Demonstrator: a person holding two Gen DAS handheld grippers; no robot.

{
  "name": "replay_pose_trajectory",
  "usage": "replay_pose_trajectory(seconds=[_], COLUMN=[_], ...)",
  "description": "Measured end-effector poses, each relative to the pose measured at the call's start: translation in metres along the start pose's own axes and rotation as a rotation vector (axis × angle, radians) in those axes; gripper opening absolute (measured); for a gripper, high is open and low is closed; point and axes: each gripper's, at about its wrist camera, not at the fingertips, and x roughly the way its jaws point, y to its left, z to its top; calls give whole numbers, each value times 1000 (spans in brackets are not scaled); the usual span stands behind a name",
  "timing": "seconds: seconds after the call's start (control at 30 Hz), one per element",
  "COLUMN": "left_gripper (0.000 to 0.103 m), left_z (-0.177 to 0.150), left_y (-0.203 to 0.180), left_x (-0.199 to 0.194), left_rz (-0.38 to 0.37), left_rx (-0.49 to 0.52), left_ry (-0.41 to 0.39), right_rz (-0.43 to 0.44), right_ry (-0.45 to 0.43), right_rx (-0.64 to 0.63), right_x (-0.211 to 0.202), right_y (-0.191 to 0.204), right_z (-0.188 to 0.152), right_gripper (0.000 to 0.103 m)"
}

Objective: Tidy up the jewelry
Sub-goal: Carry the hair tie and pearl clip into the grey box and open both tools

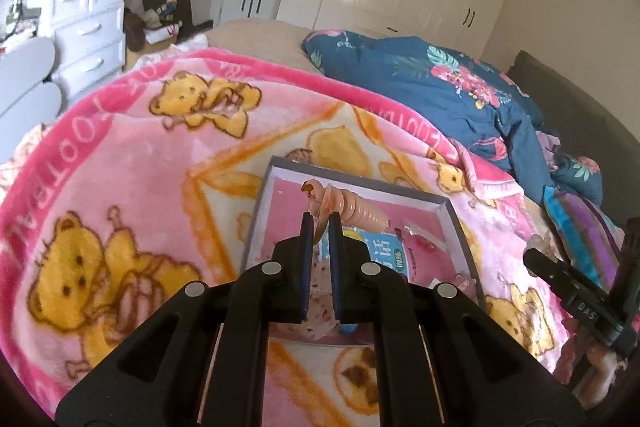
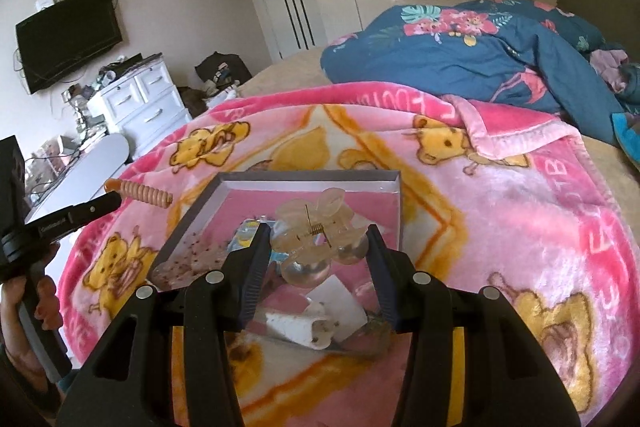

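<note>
Black jaws of the left gripper [image 1: 321, 217] sit clenched on a peach spiral hair tie [image 1: 362, 213], pinching one thin end loop while the coiled body sticks out to the right above the tray. Seen from the right wrist camera, the same coil [image 2: 146, 195] juts from the fingertips, clear of the blanket. I judge it light, springy and rather slick: held by one loop it can swing or stretch, so a grip across several coils at the middle would be steadier.

Partly closed, the right gripper [image 2: 318, 241] grasps a translucent butterfly hair claw [image 2: 316, 227] across its width, the pads pressing its sides, the brass spring facing up at the centre. This clip looks like rigid, brittle plastic, light but smooth; squeezing the wings would open the teeth, so holding it by the body near the hinge, as now, seems the safer grip.

Below both grippers lies a shallow grey-rimmed tray [image 2: 308, 179] with a pink floor, holding small packets, a white card or box [image 2: 316, 319] and other bits too blurred to name. Both held pieces hang above it, touching nothing. Under the tray spreads a pink bear-print blanket [image 2: 520, 211] on the bed, with a blue floral duvet [image 2: 460, 55] bunched beyond it.
</note>
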Motion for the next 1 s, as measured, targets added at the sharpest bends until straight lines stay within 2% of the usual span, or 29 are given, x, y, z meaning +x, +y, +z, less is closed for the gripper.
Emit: replay_pose_trajectory(seconds=[0.47, 0.8, 1.0], left_gripper=[2, 2, 2], left_z=[-26, -36, -38], left_y=[4, 7, 8], left_x=[57, 70, 73], left_rz=[4, 22, 32], left_rx=[4, 23, 23], left_ry=[101, 144, 160], right_rz=[-36, -41, -48], right_ry=[97, 185, 197], right_rx=[9, 2, -5], right_x=[51, 79, 79], right_y=[-4, -1, 1], right_z=[-15, -33, -41], right_gripper=[47, 47, 48])
